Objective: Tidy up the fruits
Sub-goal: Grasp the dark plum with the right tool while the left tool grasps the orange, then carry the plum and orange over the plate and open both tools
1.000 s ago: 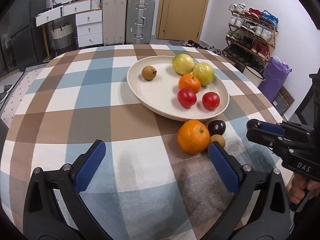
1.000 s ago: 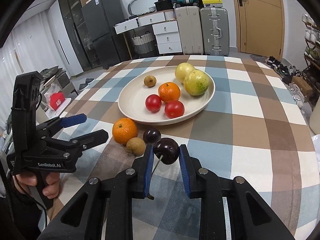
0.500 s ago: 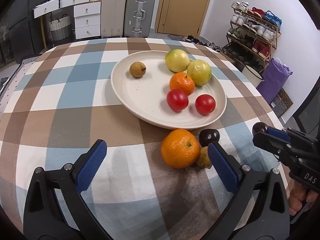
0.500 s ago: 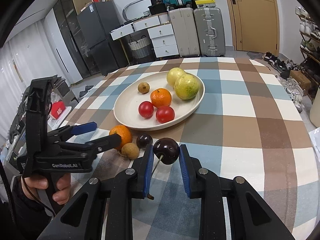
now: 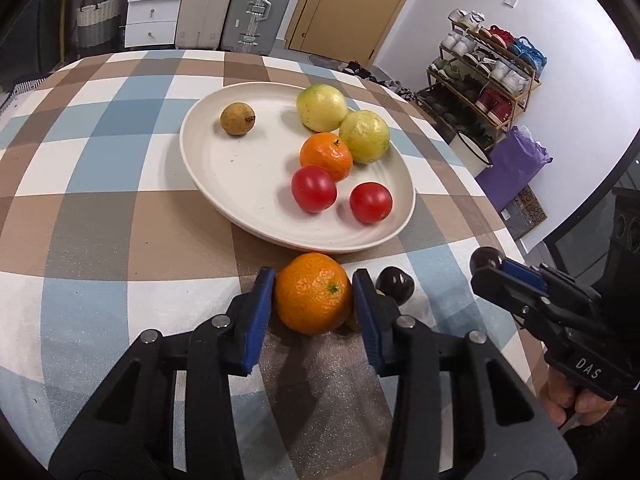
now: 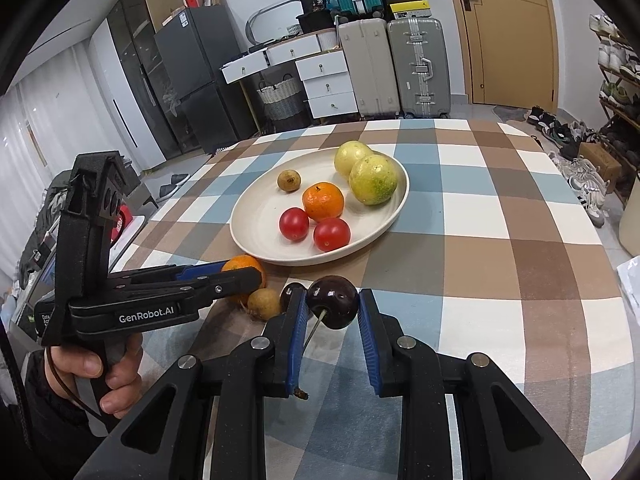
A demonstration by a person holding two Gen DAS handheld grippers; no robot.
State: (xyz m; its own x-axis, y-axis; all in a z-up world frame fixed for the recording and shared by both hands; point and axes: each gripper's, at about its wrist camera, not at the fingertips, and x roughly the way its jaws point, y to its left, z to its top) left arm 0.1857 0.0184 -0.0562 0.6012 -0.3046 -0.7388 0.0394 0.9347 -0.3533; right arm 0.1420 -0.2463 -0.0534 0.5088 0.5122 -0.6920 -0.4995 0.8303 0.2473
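Observation:
A cream plate (image 5: 240, 184) on the checked table holds two yellow-green fruits, an orange, two tomatoes and a small brown longan. My left gripper (image 5: 314, 292) is shut on a loose orange (image 5: 312, 294) resting on the cloth just in front of the plate. A dark cherry (image 5: 396, 284) and a brown longan (image 6: 264, 303) lie right beside it. My right gripper (image 6: 332, 308) is shut on a dark cherry (image 6: 332, 302) with its stem, held above the table; it also shows in the left wrist view (image 5: 486, 260).
The plate (image 6: 256, 232) sits mid-table. Suitcases (image 6: 416, 68), white drawers and a basket stand beyond the far edge. A shoe rack (image 5: 488, 68) and a purple bag (image 5: 516, 164) are at the right.
My left gripper moved forward and closed around the loose orange; it was open and behind it before. The right gripper still holds the cherry, nearly unmoved.

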